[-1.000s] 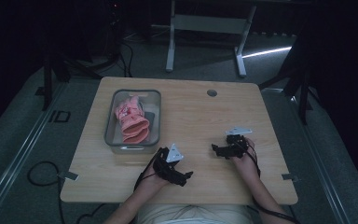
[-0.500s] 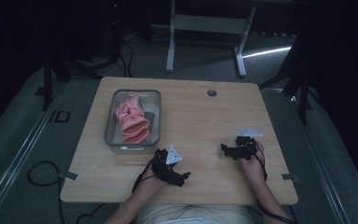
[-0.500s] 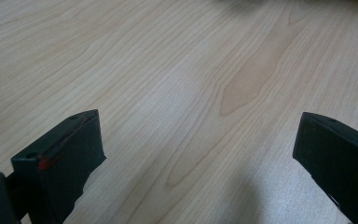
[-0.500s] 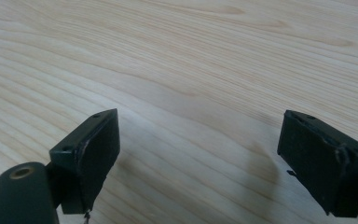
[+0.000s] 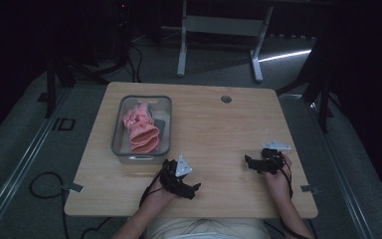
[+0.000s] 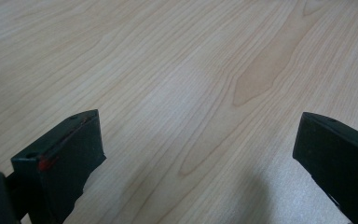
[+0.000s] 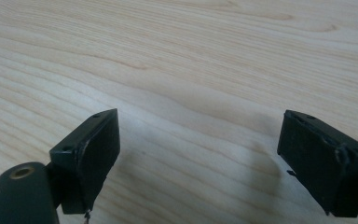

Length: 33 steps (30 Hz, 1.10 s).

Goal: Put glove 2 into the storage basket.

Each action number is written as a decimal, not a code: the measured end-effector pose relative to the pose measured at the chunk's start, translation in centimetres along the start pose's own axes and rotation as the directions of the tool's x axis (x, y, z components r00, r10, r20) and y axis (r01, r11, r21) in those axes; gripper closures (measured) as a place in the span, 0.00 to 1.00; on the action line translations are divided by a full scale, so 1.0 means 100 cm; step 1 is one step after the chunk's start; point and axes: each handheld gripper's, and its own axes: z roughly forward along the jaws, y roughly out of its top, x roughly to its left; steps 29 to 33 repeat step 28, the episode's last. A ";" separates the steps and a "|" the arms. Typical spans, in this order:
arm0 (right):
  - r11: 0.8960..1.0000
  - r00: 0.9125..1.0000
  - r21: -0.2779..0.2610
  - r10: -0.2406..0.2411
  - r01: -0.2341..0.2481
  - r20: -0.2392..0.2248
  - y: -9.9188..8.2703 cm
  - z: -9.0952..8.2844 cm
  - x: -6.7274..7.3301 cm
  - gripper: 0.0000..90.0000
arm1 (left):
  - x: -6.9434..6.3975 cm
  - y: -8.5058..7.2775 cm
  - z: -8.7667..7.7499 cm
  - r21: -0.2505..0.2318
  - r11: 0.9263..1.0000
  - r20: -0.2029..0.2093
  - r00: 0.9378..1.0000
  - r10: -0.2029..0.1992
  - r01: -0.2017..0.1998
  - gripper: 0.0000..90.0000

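Note:
A clear plastic bin [image 5: 121, 123] stands on the left half of the wooden table [image 5: 214, 124], with pink fabric items [image 5: 140, 130] piled inside. My left gripper [image 5: 195, 188] rests low over the table near the front edge, just right of the bin's near corner, open with nothing between its jaws. In the left gripper view the left gripper [image 6: 200, 158] has only bare wood ahead. My right gripper [image 5: 247, 162] lies at the front right, pointing left, open and empty. The right gripper [image 7: 198, 154] also hovers close over plain wood in its own view.
A round cable hole [image 5: 226, 98] sits near the table's far edge. Beyond the table stands a grey metal frame [image 5: 219, 30] on a dark floor. A black cable [image 5: 45, 181] loops on the floor at the left.
The right hand and its gripper slid right and slightly toward the front edge. The left gripper stayed almost where it was.

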 end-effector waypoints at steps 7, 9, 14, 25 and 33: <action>1.000 1.000 -0.002 0.007 -0.007 0.018 -0.002 -0.003 -0.005 0.14 | 0.000 -0.002 -0.001 -0.012 1.000 -0.021 1.000 0.001 -0.001 0.02; 1.000 1.000 -0.005 0.018 -0.018 0.025 -0.003 -0.003 -0.007 0.14 | 0.000 -0.002 -0.002 -0.018 1.000 -0.023 1.000 0.001 -0.002 0.02; 0.999 0.998 -0.017 0.047 -0.046 0.051 -0.003 -0.004 -0.013 0.14 | 0.001 -0.005 -0.003 -0.025 1.000 -0.039 0.999 -0.009 0.008 0.02; 0.999 0.996 -0.014 0.052 -0.051 0.067 -0.002 -0.003 -0.015 0.14 | 0.003 -0.006 -0.003 -0.027 1.000 -0.037 0.999 -0.004 0.003 0.02; 0.998 0.996 -0.014 0.055 -0.055 0.066 -0.002 -0.003 -0.015 0.14 | 0.003 -0.006 -0.003 -0.029 1.000 -0.036 0.999 -0.006 0.005 0.02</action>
